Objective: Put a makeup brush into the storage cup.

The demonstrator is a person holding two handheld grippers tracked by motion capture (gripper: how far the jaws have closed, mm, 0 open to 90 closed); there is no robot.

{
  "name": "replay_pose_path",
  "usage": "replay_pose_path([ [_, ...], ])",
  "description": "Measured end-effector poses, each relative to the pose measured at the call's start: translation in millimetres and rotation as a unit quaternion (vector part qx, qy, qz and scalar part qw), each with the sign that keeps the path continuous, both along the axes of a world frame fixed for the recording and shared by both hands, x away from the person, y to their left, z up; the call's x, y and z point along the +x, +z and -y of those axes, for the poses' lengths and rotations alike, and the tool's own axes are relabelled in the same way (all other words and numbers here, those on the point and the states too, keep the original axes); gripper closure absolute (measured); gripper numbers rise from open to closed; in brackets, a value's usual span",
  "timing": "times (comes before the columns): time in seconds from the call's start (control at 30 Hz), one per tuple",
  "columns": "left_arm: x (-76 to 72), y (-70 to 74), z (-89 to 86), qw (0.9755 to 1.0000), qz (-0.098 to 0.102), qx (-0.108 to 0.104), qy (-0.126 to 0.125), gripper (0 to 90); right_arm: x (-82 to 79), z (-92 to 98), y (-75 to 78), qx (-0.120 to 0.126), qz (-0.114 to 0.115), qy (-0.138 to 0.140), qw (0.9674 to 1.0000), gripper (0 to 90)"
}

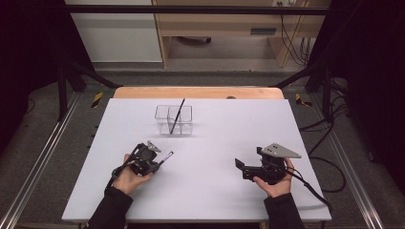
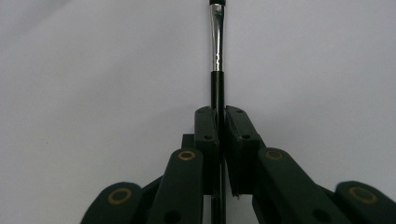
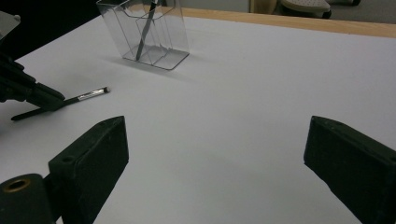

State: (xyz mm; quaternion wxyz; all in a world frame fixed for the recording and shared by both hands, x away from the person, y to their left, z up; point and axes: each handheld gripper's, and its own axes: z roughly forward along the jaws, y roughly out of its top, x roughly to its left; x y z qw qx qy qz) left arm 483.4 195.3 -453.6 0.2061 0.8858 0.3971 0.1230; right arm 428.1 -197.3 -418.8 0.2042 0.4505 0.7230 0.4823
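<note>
Covering the frame's centre, a white table (image 1: 205, 191) meets grey floor; left gripper (image 1: 152, 161) clamps a brush (image 1: 166, 157), right gripper (image 1: 240, 167) gapes wide.

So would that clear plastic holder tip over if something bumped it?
Probably easily: the clear holder looks thin-walled and light, and the brush leaning in it sticks above its rim. On the smooth white table it might slide instead.

A white surface (image 1: 215, 186) covers a wooden top whose far edge shows. Beyond it stand a light wooden cabinet (image 1: 224, 24) and a white panel (image 1: 117, 38). Black cables (image 1: 329, 171) trail across grey floor.
</note>
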Motion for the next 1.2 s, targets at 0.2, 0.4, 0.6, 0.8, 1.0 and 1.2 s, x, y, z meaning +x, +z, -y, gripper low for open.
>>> replay_pose_path([
  [0.2,-3.7,10.6,-5.8,0.9992,0.03,-0.026,0.005,83.4,0.2,-1.3,-1.0,0.002,0.0,0.002,1.0,8.2],
  [0.4,-9.3,19.6,-8.8,0.996,0.062,-0.063,0.013,83.4,-0.6,0.4,1.7,0.011,0.004,0.002,0.9999,8.8],
  [0.6,-14.5,27.2,-11.1,0.9923,0.085,-0.088,0.016,83.4,-0.4,-1.9,3.0,0.016,0.004,0.007,0.9998,9.3],
  [0.8,-20.4,31.1,-8.0,0.9892,0.099,-0.107,0.019,83.4,0.3,-5.1,6.8,0.026,0.009,0.009,0.9996,10.9],
  [1.0,-26.5,35.6,-5.8,0.9849,0.115,-0.128,0.021,83.4,2.4,-12.3,13.0,0.033,0.014,0.015,0.9993,12.4],
  [1.2,-31.6,38.9,-3.7,0.9815,0.127,-0.142,0.023,83.4,7.2,-26.1,21.2,0.054,0.016,0.029,0.998,15.3],
])
